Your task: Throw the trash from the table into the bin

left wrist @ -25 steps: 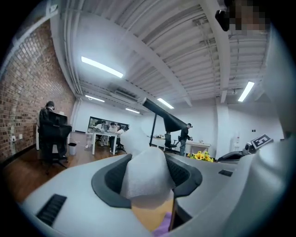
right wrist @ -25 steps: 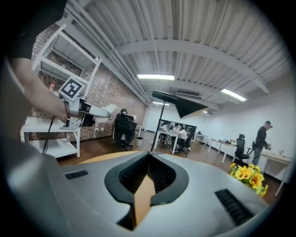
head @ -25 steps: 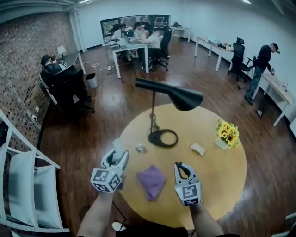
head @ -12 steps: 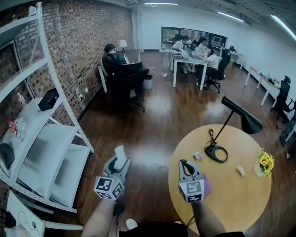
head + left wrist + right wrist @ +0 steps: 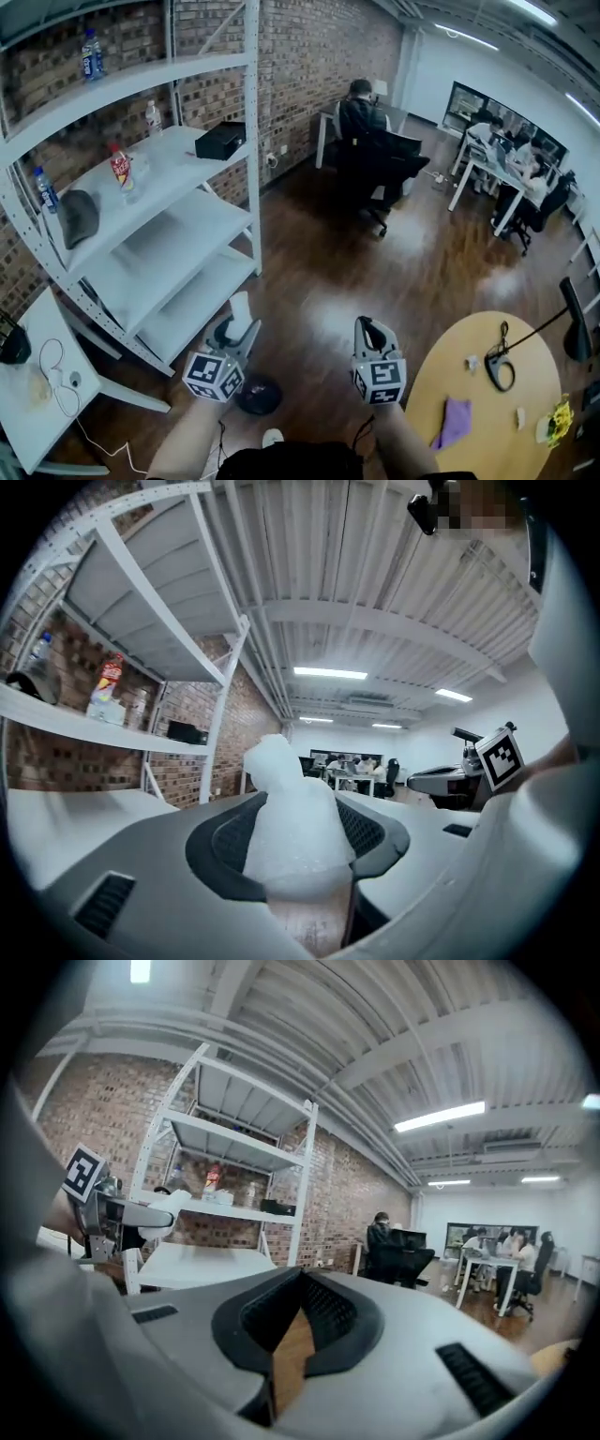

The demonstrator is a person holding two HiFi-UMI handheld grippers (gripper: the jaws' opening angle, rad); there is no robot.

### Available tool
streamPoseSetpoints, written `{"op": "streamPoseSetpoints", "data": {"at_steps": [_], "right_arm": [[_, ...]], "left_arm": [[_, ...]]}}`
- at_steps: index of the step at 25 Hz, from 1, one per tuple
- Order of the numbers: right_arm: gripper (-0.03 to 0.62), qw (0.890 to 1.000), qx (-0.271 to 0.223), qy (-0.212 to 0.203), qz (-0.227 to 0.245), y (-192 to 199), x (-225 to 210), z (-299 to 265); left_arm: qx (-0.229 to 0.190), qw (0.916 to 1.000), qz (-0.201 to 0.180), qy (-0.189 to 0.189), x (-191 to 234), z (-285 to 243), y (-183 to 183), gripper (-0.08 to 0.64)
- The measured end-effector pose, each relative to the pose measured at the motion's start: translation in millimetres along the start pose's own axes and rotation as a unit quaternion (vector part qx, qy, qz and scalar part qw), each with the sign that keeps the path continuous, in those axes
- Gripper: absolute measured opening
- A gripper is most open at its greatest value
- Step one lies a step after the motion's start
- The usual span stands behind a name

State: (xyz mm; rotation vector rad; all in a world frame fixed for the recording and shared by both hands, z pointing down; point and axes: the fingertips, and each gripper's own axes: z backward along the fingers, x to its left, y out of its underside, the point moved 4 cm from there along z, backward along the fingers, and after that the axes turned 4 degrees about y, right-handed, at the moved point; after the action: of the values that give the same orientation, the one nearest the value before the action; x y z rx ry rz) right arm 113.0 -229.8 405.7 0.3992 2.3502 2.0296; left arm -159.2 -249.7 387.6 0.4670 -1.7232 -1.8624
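My left gripper [image 5: 234, 330] is shut on a white crumpled piece of trash [image 5: 241, 307], which sticks up out of its jaws; in the left gripper view the piece [image 5: 295, 817] fills the gap between the pads. My right gripper [image 5: 367, 327] is shut with nothing in it, its pads [image 5: 323, 1321] meeting at the tips. Both are held over the wooden floor, left of the round yellow table [image 5: 487, 394]. A dark round object [image 5: 258, 395], possibly the bin, sits on the floor just below the left gripper. Small scraps [image 5: 472, 362] and a purple cloth [image 5: 455, 422] lie on the table.
A white metal shelving unit [image 5: 159, 216] with bottles stands at the left against the brick wall. A white table [image 5: 37, 394] is at the lower left. A black lamp [image 5: 497, 366] and sunflowers [image 5: 561, 420] stand on the round table. A seated person [image 5: 370, 131] is further back.
The view has swung left, away from the round table, which has slid to the lower right. Both grippers went with it over the floor. The left one still holds the white piece.
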Motion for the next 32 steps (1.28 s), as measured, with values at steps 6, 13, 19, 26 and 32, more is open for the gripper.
{"op": "streamPoseSetpoints", "data": {"at_steps": [6,13,19,26,32], "right_arm": [[0.002,0.993,0.049,-0.108,-0.004,20,72,-44],[0.002,0.979,0.108,-0.174,-0.003,67,101,-80],[0.002,0.963,0.185,-0.192,-0.041,133,112,-85],[0.002,0.936,0.27,-0.22,-0.047,214,127,-74],[0.002,0.925,0.306,-0.224,-0.037,256,125,-72]], "left_arm": [[0.039,0.9964,0.022,-0.073,43,41,37,0.201],[0.108,0.9846,0.075,-0.116,55,50,97,0.201],[0.162,0.9646,0.133,-0.161,54,70,169,0.201],[0.223,0.9394,0.187,-0.18,44,83,261,0.201],[0.251,0.9192,0.239,-0.186,44,93,340,0.21]]}}
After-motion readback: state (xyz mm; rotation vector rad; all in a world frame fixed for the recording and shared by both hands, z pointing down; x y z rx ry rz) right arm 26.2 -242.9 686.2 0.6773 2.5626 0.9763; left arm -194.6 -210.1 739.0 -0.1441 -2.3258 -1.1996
